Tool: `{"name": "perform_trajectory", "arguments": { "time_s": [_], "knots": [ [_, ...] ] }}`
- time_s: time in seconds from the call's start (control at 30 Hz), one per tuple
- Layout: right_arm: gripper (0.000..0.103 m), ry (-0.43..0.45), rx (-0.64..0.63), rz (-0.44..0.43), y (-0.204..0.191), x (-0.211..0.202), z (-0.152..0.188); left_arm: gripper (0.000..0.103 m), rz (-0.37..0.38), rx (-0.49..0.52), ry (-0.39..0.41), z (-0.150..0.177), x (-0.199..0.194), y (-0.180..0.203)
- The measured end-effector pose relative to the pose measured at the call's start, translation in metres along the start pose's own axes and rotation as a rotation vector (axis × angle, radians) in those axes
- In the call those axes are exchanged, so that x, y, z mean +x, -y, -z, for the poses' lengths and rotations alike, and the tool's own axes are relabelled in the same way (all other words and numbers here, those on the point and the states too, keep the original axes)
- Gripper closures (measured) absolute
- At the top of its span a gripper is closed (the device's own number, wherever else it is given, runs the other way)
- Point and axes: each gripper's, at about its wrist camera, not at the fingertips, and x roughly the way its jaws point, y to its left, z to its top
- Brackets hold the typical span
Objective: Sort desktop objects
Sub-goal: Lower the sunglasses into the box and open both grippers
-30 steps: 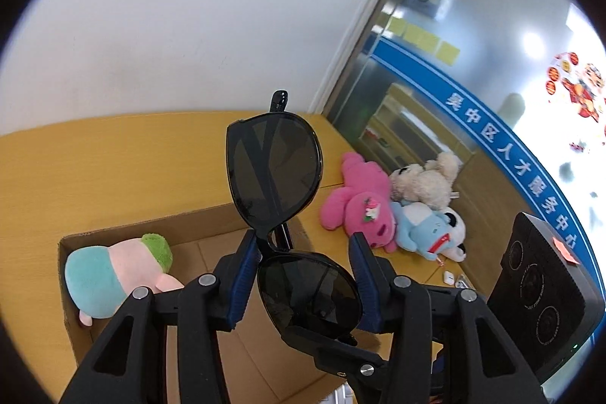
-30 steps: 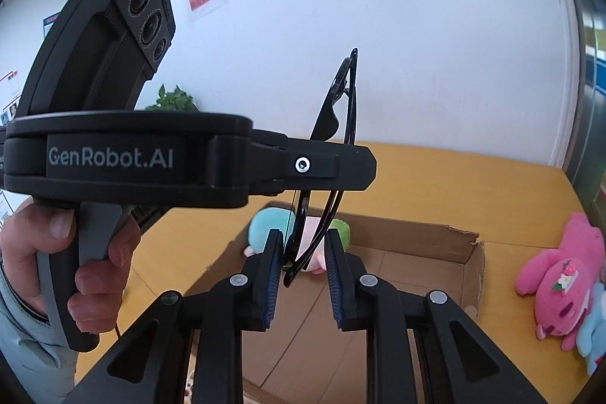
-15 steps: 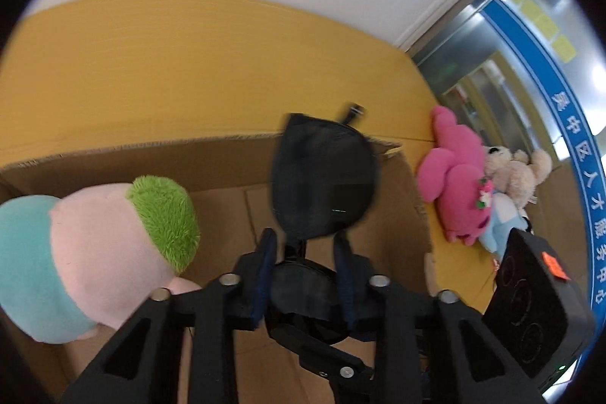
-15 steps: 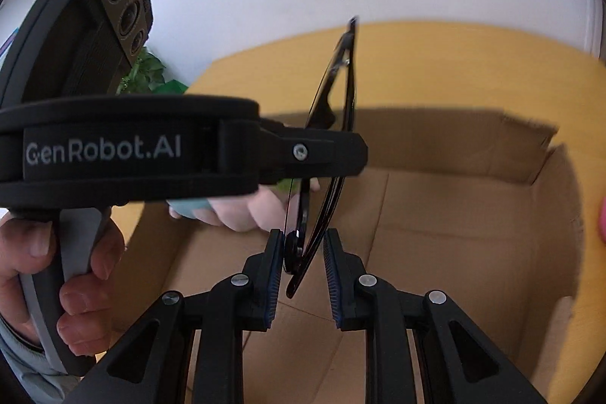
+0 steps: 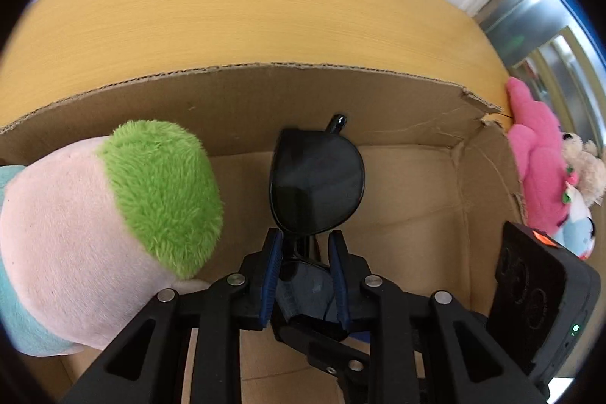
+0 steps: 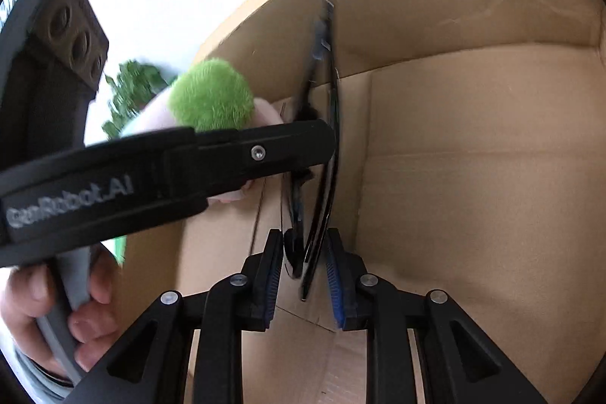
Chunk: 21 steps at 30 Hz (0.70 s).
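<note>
A: Two views, one pair of sunglasses [image 5: 316, 188]. What does the left wrist view give that the right does not?

B: The lens face-on, dark and rounded, standing up inside the cardboard box [image 5: 378, 108]. The left hand-held gripper [image 5: 305, 277] has its blue-padded fingers clamped on the frame near the bridge. Only here appear the yellow wooden surface [image 5: 246, 10] beyond the box's far wall and a pink plush toy [image 5: 539, 169] with other soft toys outside the box's right wall. Part of the right device shows at the lower right.

A: And the right wrist view?

B: The sunglasses [image 6: 322, 146] edge-on, lens and folded temples as thin dark lines. The right hand-held gripper [image 6: 303, 271] has its fingers on either side of the lower end; a narrow gap shows beside the right pad, so I cannot tell whether it grips. The left hand-held gripper [image 6: 295, 154] crosses from the left, held by the person's left hand [image 6: 57, 298].

A: Common to both?

B: A pink, teal and green plush toy [image 5: 106, 226] lying in the box, left of the sunglasses.

A: Any writing?

B: "GenRobot.AI" on the left device's side, blurred but legible.
</note>
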Motion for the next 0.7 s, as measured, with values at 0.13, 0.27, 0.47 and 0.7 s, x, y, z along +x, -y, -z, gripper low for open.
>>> {"name": "perform_trajectory", "arguments": {
  "time_s": [0.13, 0.27, 0.47, 0.7],
  "knots": [
    [0.072, 0.021, 0.019, 0.008, 0.001, -0.007, -0.002, 0.079, -0.028, -0.005, -0.009, 0.000, 0.003, -0.003],
    [0.047, 0.048, 0.021, 0.017, -0.004, -0.017, 0.001, 0.075, -0.011, -0.006, -0.006, -0.001, 0.000, -0.003],
    [0.011, 0.117, 0.026, 0.126, -0.013, -0.046, 0.008, 0.058, 0.007, -0.004, 0.050, -0.002, -0.015, -0.001],
    [0.011, 0.178, -0.017, 0.238, -0.016, -0.084, 0.015, 0.058, 0.051, 0.012, 0.123, 0.010, -0.051, 0.003]
  ]
}}
